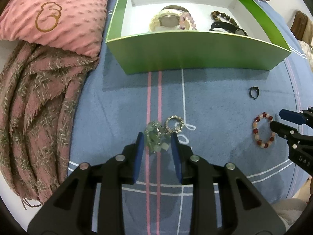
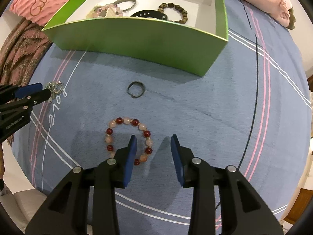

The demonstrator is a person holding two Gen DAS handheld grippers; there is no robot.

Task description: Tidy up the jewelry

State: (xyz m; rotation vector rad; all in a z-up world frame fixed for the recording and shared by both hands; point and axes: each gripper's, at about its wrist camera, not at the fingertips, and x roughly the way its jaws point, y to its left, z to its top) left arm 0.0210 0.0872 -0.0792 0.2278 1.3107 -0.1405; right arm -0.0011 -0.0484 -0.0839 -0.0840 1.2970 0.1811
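Observation:
A pale green bead piece with a rhinestone ring (image 1: pixel 160 134) lies on the blue bedspread, between the open fingertips of my left gripper (image 1: pixel 157 140); it also shows in the right wrist view (image 2: pixel 55 87). A red-and-pink bead bracelet (image 2: pixel 129 141) lies under my open right gripper (image 2: pixel 152 143), whose left finger (image 2: pixel 131 148) sits inside the loop; it also shows in the left wrist view (image 1: pixel 263 130). A small dark ring (image 2: pixel 136 90) lies farther ahead. The green box (image 1: pixel 176 52) holds watches and bead bracelets (image 1: pixel 172 20).
A pink dotted pillow (image 1: pixel 58 13) and a pink-and-olive woven scarf (image 1: pixel 35 107) lie left of the box. The blue bedspread (image 2: pixel 195 107) has pink and white stripes. Another pink cushion (image 2: pixel 273 2) lies at the far right.

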